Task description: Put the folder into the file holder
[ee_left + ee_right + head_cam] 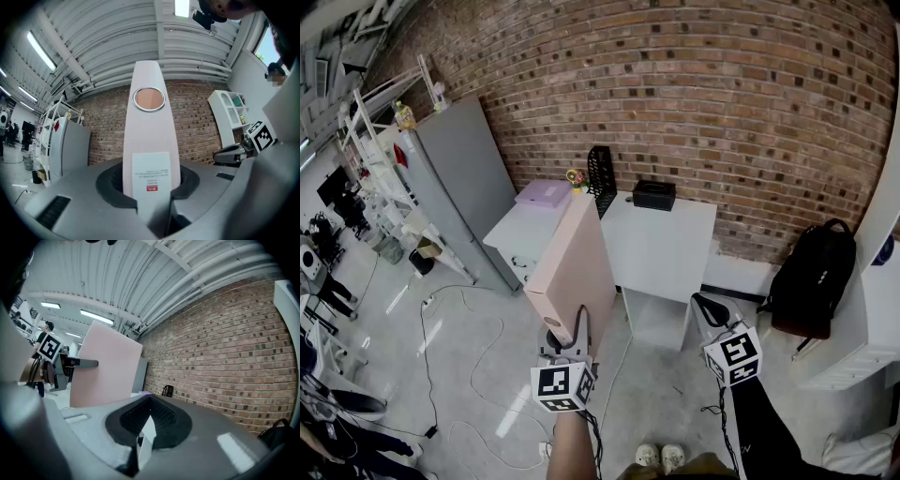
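Observation:
The pink folder [572, 262] hangs in the air in front of the white table [666, 244], with my left gripper [567, 336] shut on its lower edge. In the left gripper view its spine [150, 131], with a white label, stands upright between the pads. The black mesh file holder [602, 178] stands at the table's far left corner against the brick wall, and shows small in the right gripper view [167, 391]. My right gripper [707, 307] hovers to the folder's right, its jaws a narrow gap apart with nothing between them.
A black box [653, 194] sits at the table's back. A purple folder [544, 194] lies on the white cabinet [520, 234] left of the table, beside a grey locker [469, 178]. A black backpack [814, 277] leans at the right. Cables [478, 375] trail on the floor.

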Demonstrator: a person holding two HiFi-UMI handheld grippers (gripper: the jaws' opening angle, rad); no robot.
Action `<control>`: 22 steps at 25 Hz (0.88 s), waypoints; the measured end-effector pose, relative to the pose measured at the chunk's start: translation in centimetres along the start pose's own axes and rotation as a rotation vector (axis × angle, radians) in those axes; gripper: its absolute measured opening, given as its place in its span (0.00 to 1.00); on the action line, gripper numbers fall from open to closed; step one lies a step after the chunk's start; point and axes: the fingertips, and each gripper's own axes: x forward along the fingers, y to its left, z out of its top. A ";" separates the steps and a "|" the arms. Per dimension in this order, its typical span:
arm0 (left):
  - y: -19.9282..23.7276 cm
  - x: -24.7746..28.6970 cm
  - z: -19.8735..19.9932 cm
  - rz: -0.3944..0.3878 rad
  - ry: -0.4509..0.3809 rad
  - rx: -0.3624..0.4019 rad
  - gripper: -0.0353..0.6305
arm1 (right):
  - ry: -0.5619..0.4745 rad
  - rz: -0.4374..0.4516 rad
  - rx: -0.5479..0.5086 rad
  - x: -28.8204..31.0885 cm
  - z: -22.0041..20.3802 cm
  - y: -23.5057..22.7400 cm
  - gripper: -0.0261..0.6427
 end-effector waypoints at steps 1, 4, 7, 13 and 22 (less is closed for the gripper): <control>0.4 0.0 -0.2 -0.001 0.007 0.005 0.25 | 0.003 0.000 0.002 0.3 0.0 0.5 0.04; 1.7 -0.2 -0.5 -0.001 0.020 0.013 0.25 | 0.011 -0.002 0.015 1.2 -0.2 1.8 0.04; 2.8 -0.4 -0.7 -0.006 0.021 0.005 0.25 | 0.008 -0.020 0.054 1.9 -0.4 2.5 0.04; 5.6 -0.8 -0.5 0.000 0.016 0.009 0.25 | -0.021 -0.044 0.091 3.5 -0.3 3.4 0.04; 7.6 2.9 -0.1 0.000 -0.010 0.012 0.25 | -0.043 -0.022 0.076 7.7 0.2 2.2 0.04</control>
